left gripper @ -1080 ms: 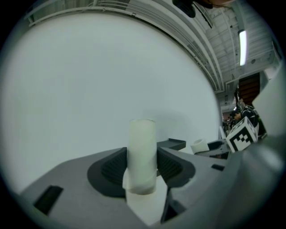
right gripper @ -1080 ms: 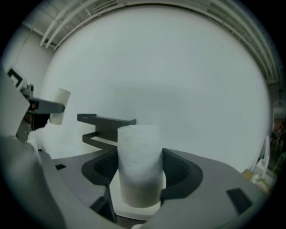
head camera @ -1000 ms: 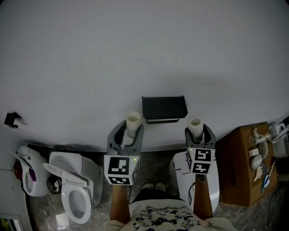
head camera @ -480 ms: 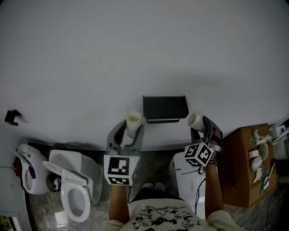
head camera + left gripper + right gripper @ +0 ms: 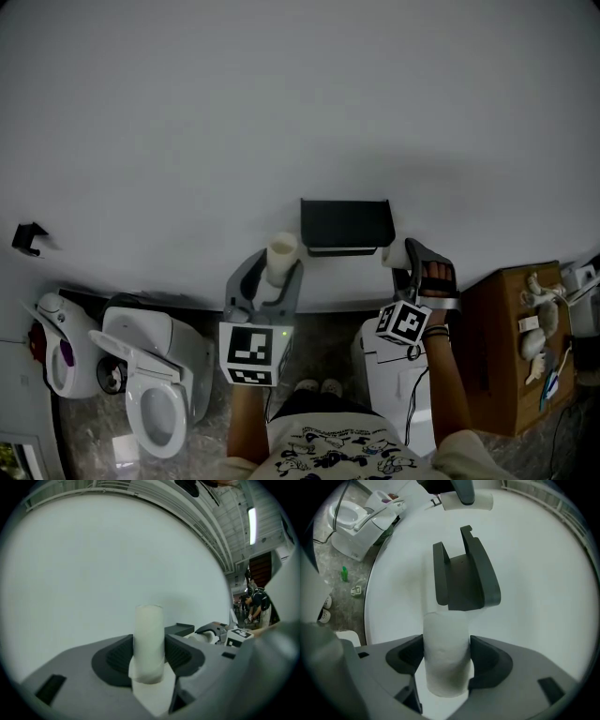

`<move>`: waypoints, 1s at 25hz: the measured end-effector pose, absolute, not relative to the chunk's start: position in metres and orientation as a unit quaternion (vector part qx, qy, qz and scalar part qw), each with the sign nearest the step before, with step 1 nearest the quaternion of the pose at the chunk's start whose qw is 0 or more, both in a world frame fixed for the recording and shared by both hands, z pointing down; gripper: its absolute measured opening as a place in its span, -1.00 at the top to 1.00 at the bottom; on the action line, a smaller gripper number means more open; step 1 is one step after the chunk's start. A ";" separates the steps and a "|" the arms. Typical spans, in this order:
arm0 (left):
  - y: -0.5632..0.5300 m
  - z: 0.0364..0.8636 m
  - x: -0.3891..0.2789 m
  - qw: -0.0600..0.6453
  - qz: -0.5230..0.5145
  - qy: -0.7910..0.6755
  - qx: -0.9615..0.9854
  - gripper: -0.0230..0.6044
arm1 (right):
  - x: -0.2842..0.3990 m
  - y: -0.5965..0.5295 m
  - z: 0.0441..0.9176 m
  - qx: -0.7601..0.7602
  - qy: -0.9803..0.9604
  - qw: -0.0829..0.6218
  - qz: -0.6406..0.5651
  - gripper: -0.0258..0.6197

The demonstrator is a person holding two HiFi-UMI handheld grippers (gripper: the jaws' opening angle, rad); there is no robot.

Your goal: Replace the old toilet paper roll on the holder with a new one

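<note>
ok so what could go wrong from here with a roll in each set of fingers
1. The right gripper holds its thick roll right beside the black holder. If it is slightly off line, it may jam against a side arm instead of seating.
2. The left gripper pinches its slim roll only low down, with most of it standing free. It could tilt or slip out and drop near the toilet.
</note>
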State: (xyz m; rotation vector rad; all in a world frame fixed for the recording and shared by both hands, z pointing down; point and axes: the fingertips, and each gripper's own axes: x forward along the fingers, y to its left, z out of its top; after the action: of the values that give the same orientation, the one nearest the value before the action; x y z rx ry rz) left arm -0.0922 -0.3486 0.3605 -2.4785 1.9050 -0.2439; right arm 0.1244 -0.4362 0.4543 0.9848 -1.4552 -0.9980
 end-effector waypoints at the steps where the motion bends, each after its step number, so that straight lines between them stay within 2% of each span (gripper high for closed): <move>1: -0.348 0.361 -0.092 0.003 -0.078 0.608 -0.790 0.27 | 0.123 -0.437 0.455 0.411 -0.611 0.531 -0.420 -0.04; 25: -0.331 0.361 -0.120 0.001 -0.088 0.639 -0.764 0.27 | 0.065 -0.434 0.464 0.376 -0.636 0.503 -0.449 -0.04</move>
State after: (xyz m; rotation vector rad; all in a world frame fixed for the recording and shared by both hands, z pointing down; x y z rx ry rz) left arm -0.1202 -0.3308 0.3609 -2.3995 2.0046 -0.2752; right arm 0.0647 -0.4339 0.4642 0.9073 -1.5355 -1.0843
